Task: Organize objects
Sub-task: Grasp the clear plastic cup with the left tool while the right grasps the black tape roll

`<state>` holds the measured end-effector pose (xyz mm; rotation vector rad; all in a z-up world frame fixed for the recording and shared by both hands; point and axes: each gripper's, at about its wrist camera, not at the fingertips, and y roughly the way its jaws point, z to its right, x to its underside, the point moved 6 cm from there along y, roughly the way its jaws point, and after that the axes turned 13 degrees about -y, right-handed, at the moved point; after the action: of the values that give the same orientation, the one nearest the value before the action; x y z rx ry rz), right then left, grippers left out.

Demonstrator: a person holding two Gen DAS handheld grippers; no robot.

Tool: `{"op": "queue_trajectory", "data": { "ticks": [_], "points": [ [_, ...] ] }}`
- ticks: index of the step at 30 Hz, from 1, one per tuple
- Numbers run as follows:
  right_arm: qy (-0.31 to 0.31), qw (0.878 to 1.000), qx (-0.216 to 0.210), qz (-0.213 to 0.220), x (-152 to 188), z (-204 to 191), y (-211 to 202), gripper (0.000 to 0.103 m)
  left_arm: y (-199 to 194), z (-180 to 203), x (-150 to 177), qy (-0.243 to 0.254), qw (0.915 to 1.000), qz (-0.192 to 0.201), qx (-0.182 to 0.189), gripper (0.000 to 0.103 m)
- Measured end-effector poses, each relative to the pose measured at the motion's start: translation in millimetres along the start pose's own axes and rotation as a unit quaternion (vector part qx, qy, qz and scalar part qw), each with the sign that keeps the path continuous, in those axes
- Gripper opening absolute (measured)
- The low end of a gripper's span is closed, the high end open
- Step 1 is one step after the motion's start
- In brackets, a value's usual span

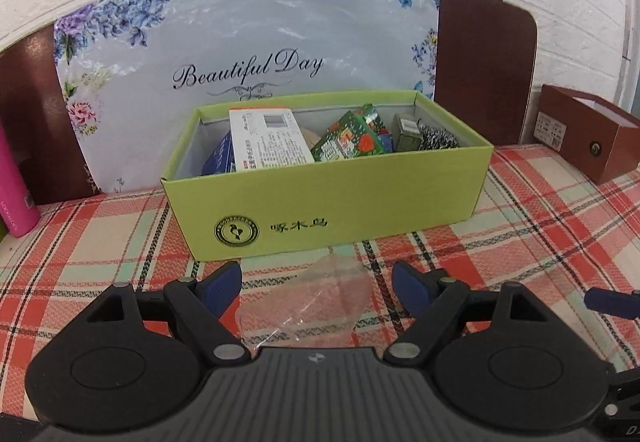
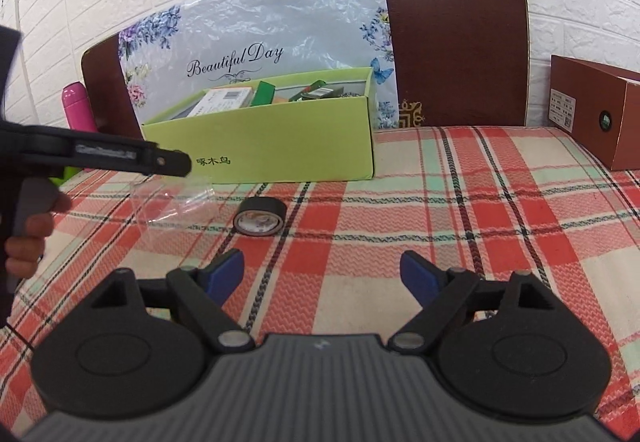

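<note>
Left gripper spread around clear plastic wrapper, not pinching, likely to bin it in green box; right gripper spread empty, facing tape roll.

Woven plaid cloth, matt green cardboard box, crinkled clear plastic wrapper.

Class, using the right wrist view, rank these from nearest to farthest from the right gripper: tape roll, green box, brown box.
1. Tape roll, just ahead, slightly left of the right gripper.
2. Green box, behind it.
3. Brown box, far right.
</note>
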<state>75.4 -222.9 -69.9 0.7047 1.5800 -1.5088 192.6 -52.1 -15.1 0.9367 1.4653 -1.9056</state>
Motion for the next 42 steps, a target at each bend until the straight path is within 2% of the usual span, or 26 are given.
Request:
{"op": "queue_trajectory", "data": {
  "ticks": [3, 5, 8, 17, 23, 25, 27, 28, 29, 42],
  "points": [
    [-0.002, 1.000, -0.004, -0.001, -1, 0, 2, 0.086, -1, -7, 14, -0.035, 0.9991, -0.025, 0.005, 0.074],
    [-0.006, 1.000, -0.008, -0.005, -1, -1, 5, 0.086, -6, -11, 22, -0.057, 0.9978, -0.032, 0.013, 0.074],
    [-0.026, 0.999, -0.017, -0.010, -5, -7, 17, 0.084, -16, -13, 27, -0.063, 0.9978, -0.016, 0.006, 0.075],
    [-0.085, 0.995, -0.047, -0.024, -25, -39, 64, 0.065, -22, -18, 27, -0.086, 0.9963, -0.009, 0.006, 0.076],
    [-0.107, 0.993, -0.038, -0.031, -36, -46, 92, 0.059, -12, -12, 21, -0.083, 0.9965, -0.003, 0.007, 0.077],
    [-0.111, 0.992, -0.039, -0.035, -37, -46, 99, 0.049, -5, -12, 21, -0.084, 0.9964, -0.010, 0.008, 0.077],
    [-0.110, 0.992, -0.043, -0.039, -36, -47, 103, 0.048, 0, -13, 24, -0.088, 0.9959, -0.018, 0.014, 0.075],
    [-0.108, 0.992, -0.043, -0.037, -36, -46, 102, 0.047, 0, -13, 26, -0.092, 0.9954, -0.022, 0.018, 0.067],
    [-0.108, 0.993, -0.043, -0.036, -35, -46, 100, 0.047, 0, -14, 28, -0.096, 0.9948, -0.025, 0.023, 0.065],
    [-0.039, 0.997, -0.051, -0.039, -8, -24, 47, 0.047, -31, -12, 37, -0.119, 0.9922, -0.011, 0.037, 0.064]
  ]
}}
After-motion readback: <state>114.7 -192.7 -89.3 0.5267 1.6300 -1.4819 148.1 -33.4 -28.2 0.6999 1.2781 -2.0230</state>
